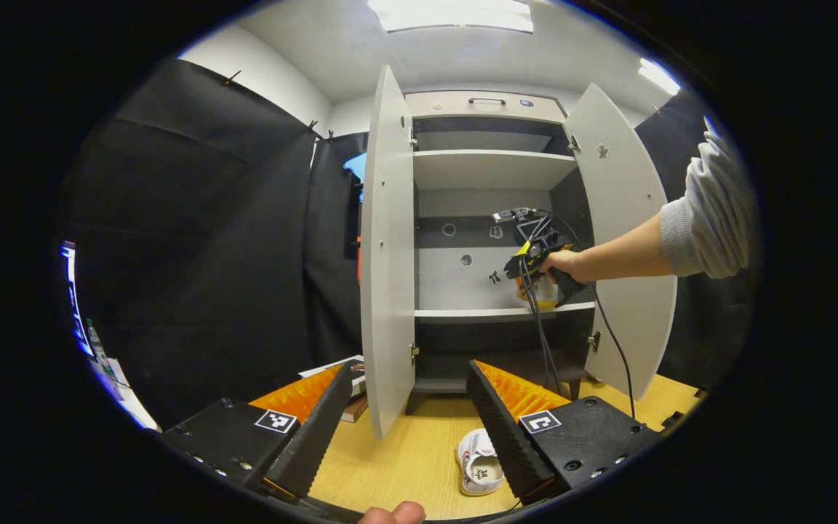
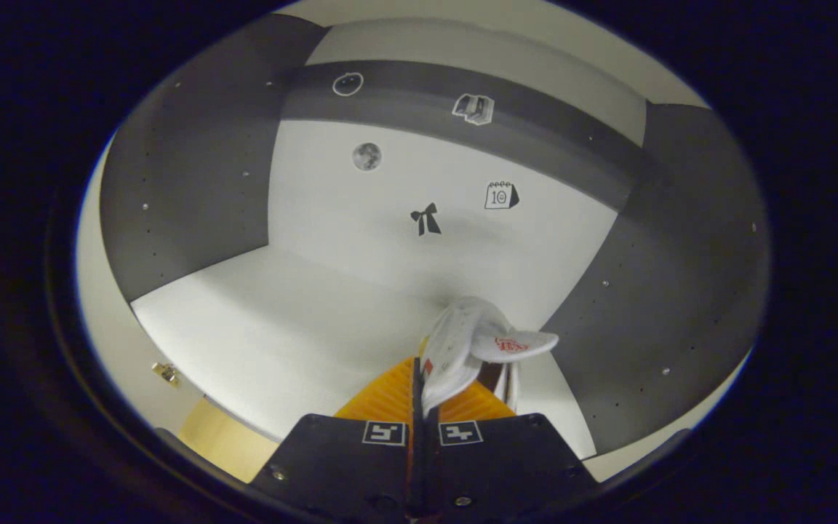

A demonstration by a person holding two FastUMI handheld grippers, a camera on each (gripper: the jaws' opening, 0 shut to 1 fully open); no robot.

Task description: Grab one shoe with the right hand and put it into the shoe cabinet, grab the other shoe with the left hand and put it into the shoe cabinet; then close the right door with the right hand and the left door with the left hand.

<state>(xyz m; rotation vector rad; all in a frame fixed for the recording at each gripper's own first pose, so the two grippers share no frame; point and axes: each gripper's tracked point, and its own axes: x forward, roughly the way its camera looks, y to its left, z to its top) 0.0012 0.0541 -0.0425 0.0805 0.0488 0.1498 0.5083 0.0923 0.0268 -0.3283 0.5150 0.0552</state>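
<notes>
The shoe cabinet (image 1: pixel 488 169) stands with its left door (image 1: pixel 388 255) and right door (image 1: pixel 626 240) swung wide. A white shoe (image 1: pixel 479 463) lies on the wooden floor before it, just left of the right finger of my open left gripper (image 1: pixel 412 429). Farther off, a hand holds my right gripper (image 1: pixel 535 280) inside the middle compartment, above the shelf (image 1: pixel 463 314). In the right gripper view, my right gripper (image 2: pixel 423 382) is shut on the other white shoe (image 2: pixel 466 342), which hangs tilted over the right end of the white shelf (image 2: pixel 281 327).
Books or magazines (image 1: pixel 350 371) lie on the floor left of the cabinet. Small stickers dot the cabinet's back panel (image 2: pixel 419 189). A cable (image 1: pixel 612 335) trails down from the far gripper. Dark side walls (image 2: pixel 673 291) bound the compartment.
</notes>
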